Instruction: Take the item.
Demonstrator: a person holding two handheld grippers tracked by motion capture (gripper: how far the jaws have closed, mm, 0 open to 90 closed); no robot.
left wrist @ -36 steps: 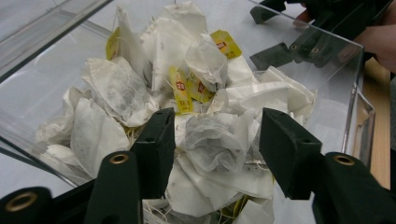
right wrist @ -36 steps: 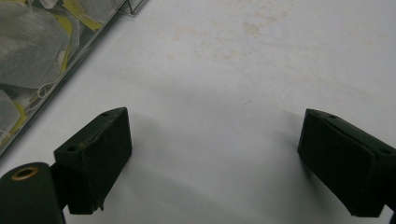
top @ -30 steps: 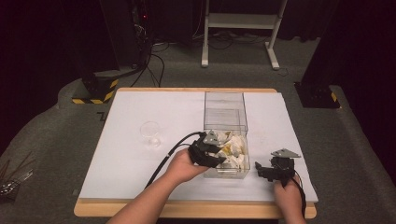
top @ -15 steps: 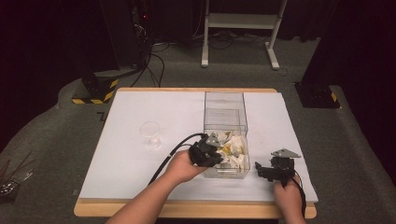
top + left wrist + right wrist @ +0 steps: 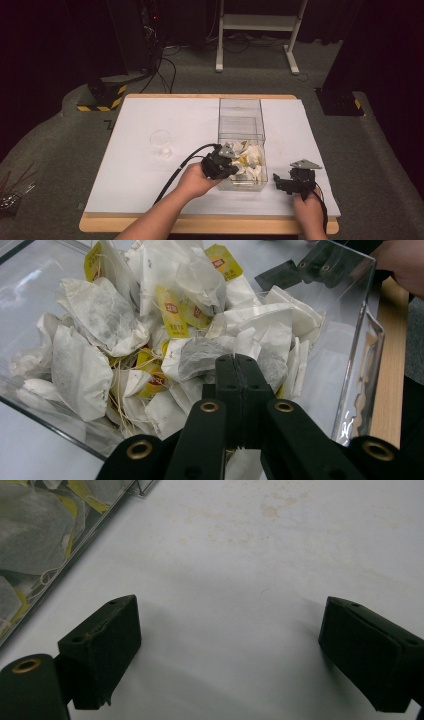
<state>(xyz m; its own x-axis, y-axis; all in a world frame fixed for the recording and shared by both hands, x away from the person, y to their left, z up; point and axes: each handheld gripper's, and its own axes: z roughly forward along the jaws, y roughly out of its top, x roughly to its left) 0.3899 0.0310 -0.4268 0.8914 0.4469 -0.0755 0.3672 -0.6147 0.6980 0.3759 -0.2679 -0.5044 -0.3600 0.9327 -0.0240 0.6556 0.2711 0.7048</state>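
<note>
while your left gripper (image 5: 241,371) sits inside the clear plastic box (image 5: 240,114), its two black jaws have just been closing and now meet flat against each other among the tea bags (image 5: 125,325); whether a corner of paper is pinched between them you cannot tell from the left gripper view, since the tips are pushed into a grey-speckled bag. the bags are thin, crinkled white filter paper, some showing dark leaf through the weave, with pale strings and small yellow tags (image 5: 170,312) printed in red. they fill the near end of the box, piled loosely against its glossy straight walls; the far end of the box is bare.

the box stands right of centre on the white sheet (image 5: 135,165) covering the wooden table (image 5: 210,225). a small clear glass (image 5: 161,142) stands well apart to the left of it. the near right wall of the box rises between your two grippers.

your left hand (image 5: 192,180) reaches in from the near left, with the gripper tilted over the box's left wall and its cable (image 5: 182,165) trailing back along your forearm. your right gripper (image 5: 295,181) rests just beside the box on the right, low over the faintly stained sheet, jaws spread wide with nothing between them.
</note>
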